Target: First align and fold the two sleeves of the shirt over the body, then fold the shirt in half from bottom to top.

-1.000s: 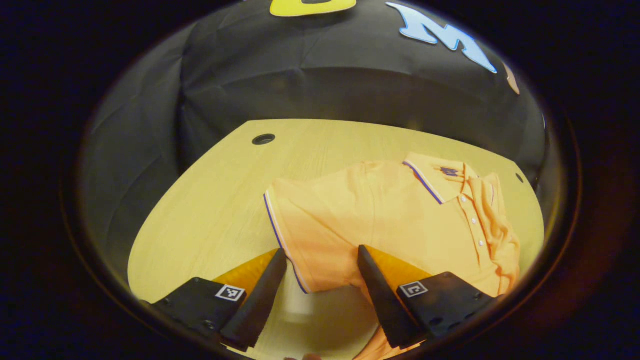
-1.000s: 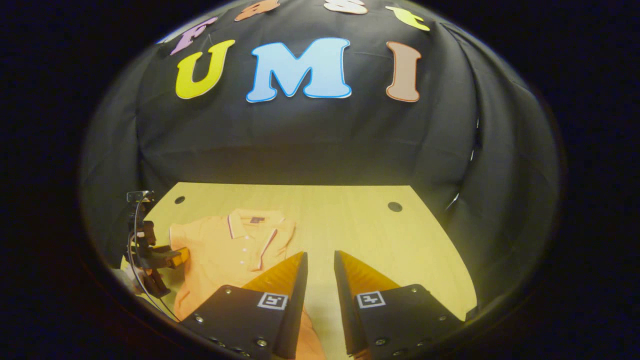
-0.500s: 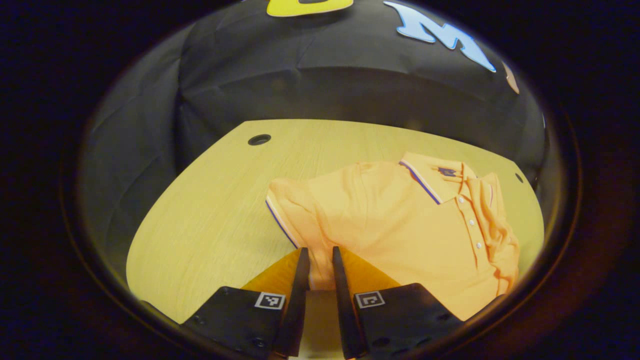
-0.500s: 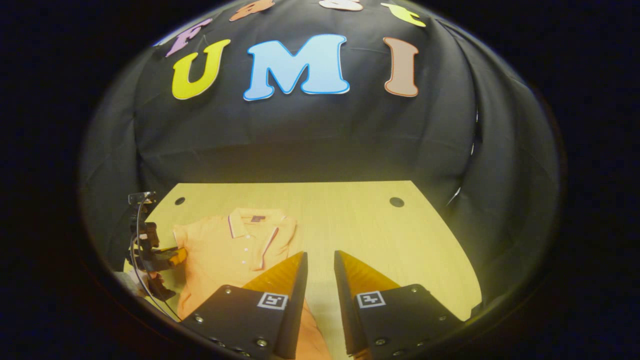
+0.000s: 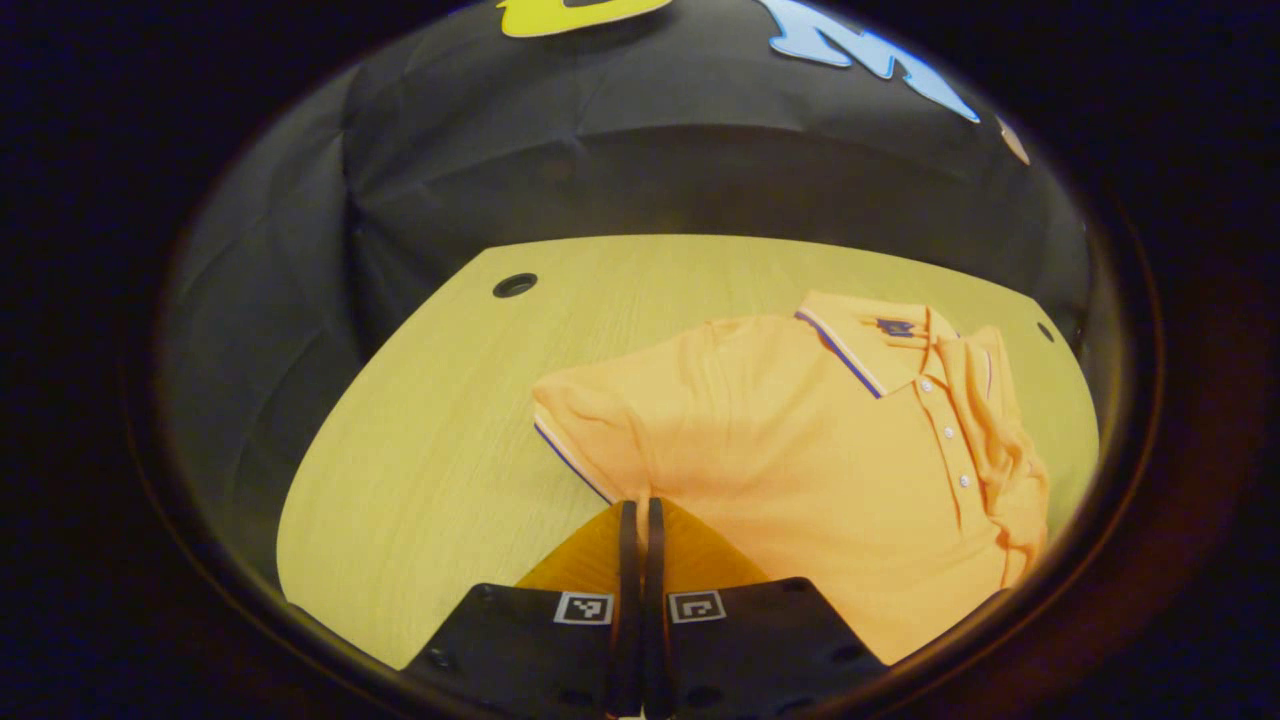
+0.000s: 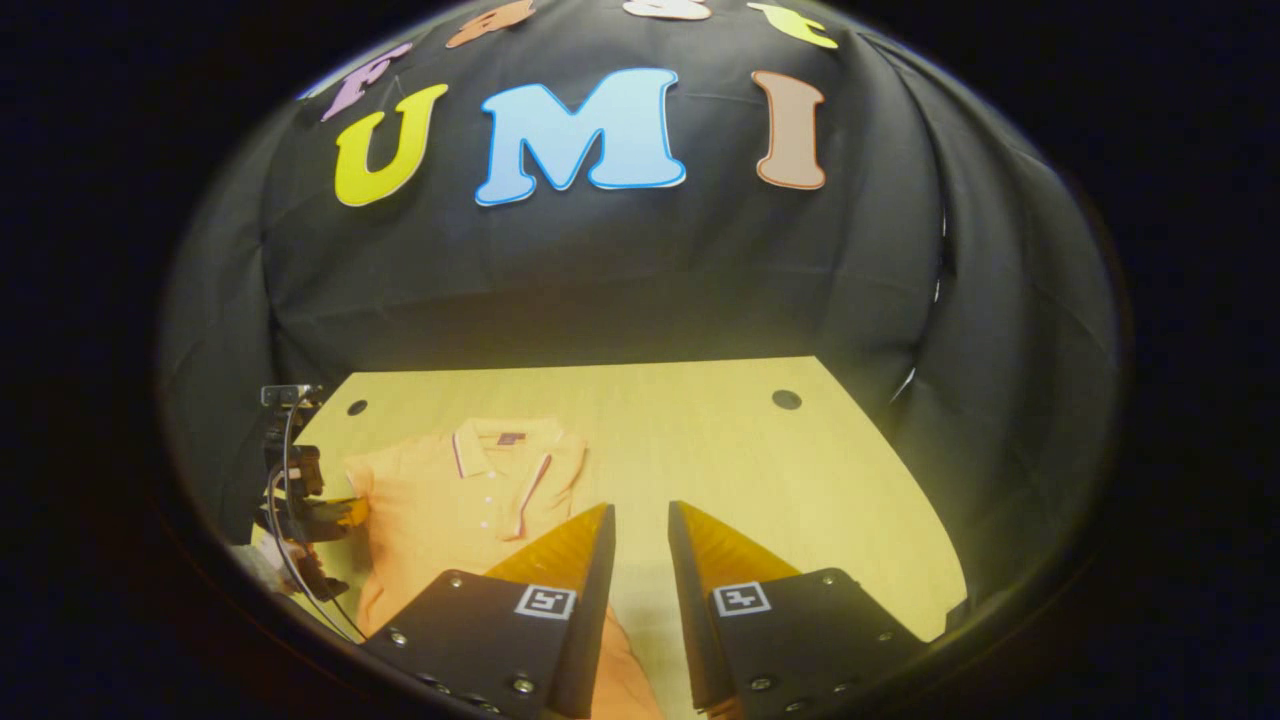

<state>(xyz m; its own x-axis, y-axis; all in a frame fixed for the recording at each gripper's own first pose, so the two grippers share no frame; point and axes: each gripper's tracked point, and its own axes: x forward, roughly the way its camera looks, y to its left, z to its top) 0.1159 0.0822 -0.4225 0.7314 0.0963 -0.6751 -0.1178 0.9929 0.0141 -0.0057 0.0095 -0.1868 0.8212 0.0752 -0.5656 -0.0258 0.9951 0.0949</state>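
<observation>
Both views are lit warmly and rather dimly, with a yellow cast laid over the bench (image 5: 430, 440) and the shirt (image 5: 800, 430). The light is brightest on the bench top and falls off quickly toward the cloth wall (image 6: 620, 280), where only soft folds are picked out. Soft shading is seen in the creases of the shirt, without hard-edged shadows. No strong glare is seen. Heavy fisheye distortion is present: the bench's straight edges are bent into curves and the rim of each round picture is darkened and smeared. The middle is rendered fairly sharp, while the near gripper bodies are slightly soft.
</observation>
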